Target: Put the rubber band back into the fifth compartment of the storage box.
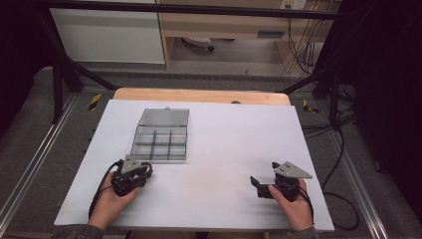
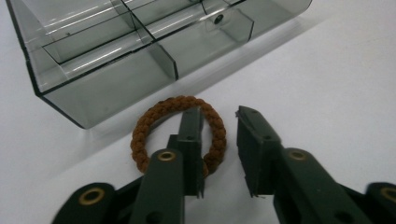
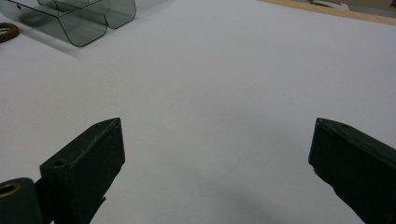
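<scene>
A brown braided ring (image 2: 140, 135) lies flat on the white table, just in front of a clear smoky compartment box (image 2: 107, 88). My left gripper (image 2: 218, 116) is open and straddles the ring's right side: one jaw stands inside the loop, the other outside it. In the high view the left gripper (image 1: 146, 170) sits at the box's (image 1: 160, 142) near edge. My right gripper (image 1: 263, 173) rests at the table's front right. It is open wide (image 3: 217, 130) with nothing between its jaws. The ring (image 3: 7, 31) and a box corner (image 3: 79, 23) appear far off at the right gripper view's top left.
The box's lid (image 1: 164, 117) lies open and flat behind its compartments. A white sheet (image 1: 239, 134) covers the table, with a wooden edge (image 1: 199, 94) at the back. Black frame bars and cables (image 1: 328, 124) stand beyond the right side.
</scene>
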Demonstrator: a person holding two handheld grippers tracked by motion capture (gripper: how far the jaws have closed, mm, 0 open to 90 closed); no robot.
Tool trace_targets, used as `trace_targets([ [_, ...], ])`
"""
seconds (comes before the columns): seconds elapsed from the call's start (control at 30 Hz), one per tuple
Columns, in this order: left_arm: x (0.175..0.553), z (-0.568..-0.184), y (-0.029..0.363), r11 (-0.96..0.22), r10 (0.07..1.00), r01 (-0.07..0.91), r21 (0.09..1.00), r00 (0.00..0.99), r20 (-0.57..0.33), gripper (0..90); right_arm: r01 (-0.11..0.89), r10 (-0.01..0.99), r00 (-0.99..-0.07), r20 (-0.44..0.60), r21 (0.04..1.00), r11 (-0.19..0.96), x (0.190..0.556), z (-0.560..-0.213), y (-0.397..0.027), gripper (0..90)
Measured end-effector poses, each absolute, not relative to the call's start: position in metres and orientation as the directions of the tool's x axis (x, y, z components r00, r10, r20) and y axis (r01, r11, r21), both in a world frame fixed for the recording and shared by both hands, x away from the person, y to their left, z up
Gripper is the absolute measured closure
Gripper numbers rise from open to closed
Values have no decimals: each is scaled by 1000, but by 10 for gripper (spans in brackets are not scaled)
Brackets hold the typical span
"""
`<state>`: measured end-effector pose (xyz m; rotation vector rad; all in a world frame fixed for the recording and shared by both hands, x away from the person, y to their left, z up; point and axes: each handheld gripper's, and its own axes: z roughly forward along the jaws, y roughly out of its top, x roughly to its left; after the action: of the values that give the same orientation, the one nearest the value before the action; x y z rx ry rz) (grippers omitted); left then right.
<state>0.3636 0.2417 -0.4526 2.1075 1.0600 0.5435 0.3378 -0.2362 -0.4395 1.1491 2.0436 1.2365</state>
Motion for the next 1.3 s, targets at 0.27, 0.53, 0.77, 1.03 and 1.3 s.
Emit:
trace_targets([
  [0.27,362,-452,239,-433,809,528,731,585,57,856,409,848,-530,20,882,235,338,-439,-236,40],
  [0.53,358,-442,251,-301,818,530,793,571,-71,861,411,848,-529,23,881,233,339,-440,-236,40],
  [0.77,351,-437,250,-286,813,515,808,576,-79,862,411,848,-530,21,881,235,339,-440,-236,40],
  [1.03,344,-426,257,-244,821,474,846,565,-80,862,417,845,-535,15,874,249,339,-442,-234,40],
  [1.3,338,-409,267,-146,812,428,892,567,-139,862,417,840,-542,13,872,255,340,-443,-233,41],
])
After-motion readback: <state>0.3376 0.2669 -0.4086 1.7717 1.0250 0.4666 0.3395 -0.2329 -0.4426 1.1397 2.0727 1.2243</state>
